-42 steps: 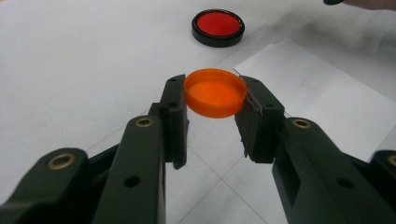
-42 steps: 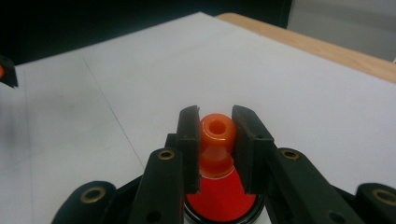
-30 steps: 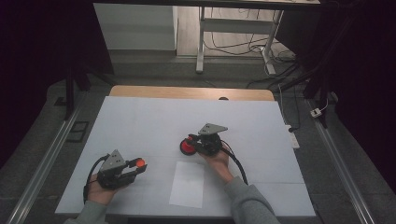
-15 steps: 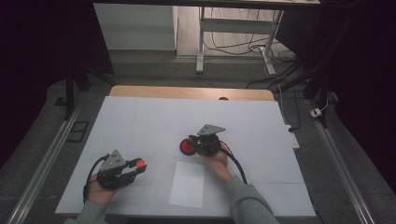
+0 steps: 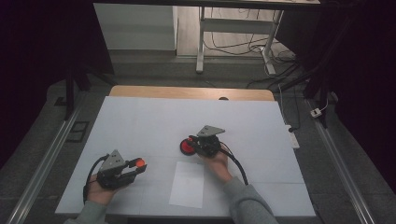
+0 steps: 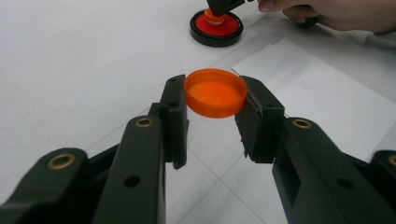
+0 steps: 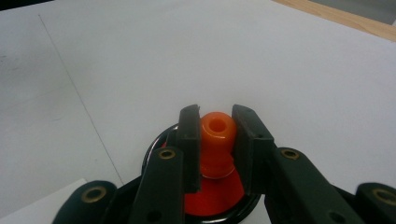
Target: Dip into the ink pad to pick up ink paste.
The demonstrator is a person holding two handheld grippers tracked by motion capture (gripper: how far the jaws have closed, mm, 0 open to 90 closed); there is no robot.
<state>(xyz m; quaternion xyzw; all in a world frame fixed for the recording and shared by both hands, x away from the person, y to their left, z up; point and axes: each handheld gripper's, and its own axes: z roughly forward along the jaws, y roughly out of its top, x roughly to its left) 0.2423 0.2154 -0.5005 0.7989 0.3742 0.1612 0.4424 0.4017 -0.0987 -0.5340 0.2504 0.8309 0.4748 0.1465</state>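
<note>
We hold a tool in each hand over the white tabletop (image 5: 140,121).

Our left tool (image 5: 135,166) sits near the front left corner and is clamped on an orange cap (image 6: 215,92). In the left gripper view both pads (image 6: 174,112) press against the cap's rim from either side, and the cap lies flat between them with its hollow side up, clear of the tabletop. In the high view the cap (image 5: 139,162) shows as a small orange spot at the tool's tip.

Our right tool (image 5: 194,142) is near the middle of the tabletop, gripping an orange stamp (image 7: 216,135) by its knob. In the right gripper view the jaws close on the knob from both sides, and the stamp's lower end stands in a round ink pad (image 7: 215,198) with a black rim and red centre. The ink pad (image 5: 187,147) rests on the tabletop just left of the right hand (image 5: 215,161) in the high view; the left gripper view shows it (image 6: 216,29) farther off, with the stamp (image 6: 214,17) standing in it.

A white sheet (image 5: 187,184) lies flat on the tabletop just in front of the ink pad, between our two forearms.
</note>
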